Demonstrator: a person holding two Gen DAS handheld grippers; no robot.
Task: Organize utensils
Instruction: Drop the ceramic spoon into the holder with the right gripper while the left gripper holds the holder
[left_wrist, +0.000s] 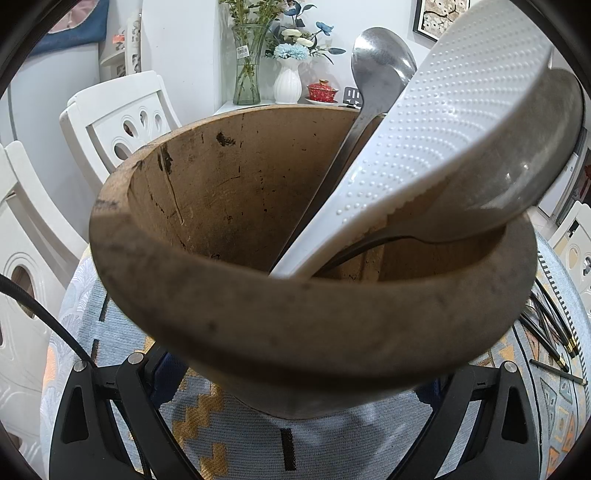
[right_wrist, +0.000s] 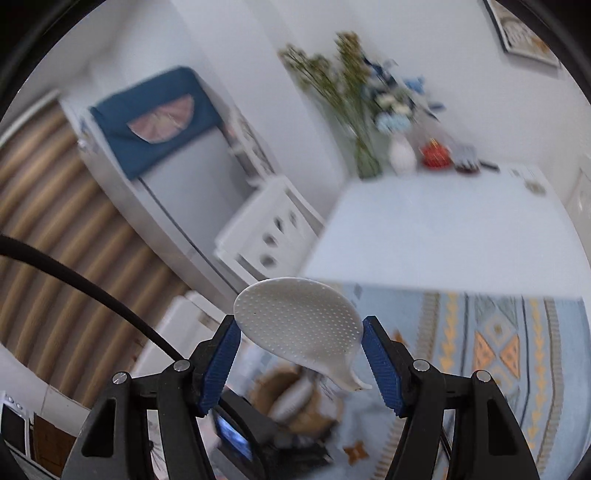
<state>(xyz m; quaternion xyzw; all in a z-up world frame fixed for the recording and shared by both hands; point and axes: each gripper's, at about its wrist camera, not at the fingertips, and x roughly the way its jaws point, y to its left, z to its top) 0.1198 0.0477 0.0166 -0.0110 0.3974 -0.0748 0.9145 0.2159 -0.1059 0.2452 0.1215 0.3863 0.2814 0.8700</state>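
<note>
Paddle (right_wrist: 291, 317) in the right gripper (right_wrist: 300, 325): white, dimpled, held across the widest part of its head, with both blue pads (right_wrist: 221, 362) bearing on its edges. The head points up and away from the camera, and the narrow neck runs down toward the lower right. The handle beyond the neck is not visible. The wooden holder (right_wrist: 280, 378) lies below and ahead of this gripper, showing blurred in the gap under the fingers and well apart from the paddle. It stands on the patterned cloth (left_wrist: 332, 443).

The left gripper (left_wrist: 295, 398) is the nearer of the two, its black arms flanking the base of the holder (left_wrist: 295, 306). The fingertips are hidden behind the wall, so it cannot be told whether they clamp it.

The holder already contains a second white paddle (left_wrist: 424, 129), a metal spoon (left_wrist: 380, 62) and a ladle (left_wrist: 517, 184). All three lean to the right side, handles down. The left half of the opening is free. Black chopsticks (left_wrist: 550, 325) lie on the cloth just right of the holder.

Judgement: the step in hand is carrying the paddle over to the holder. The next move depends on bringing the paddle's long axis upright, handle lowermost, above the free left half, then lowering it. The risk is the handle striking the rim or the leaning ladle.
</note>
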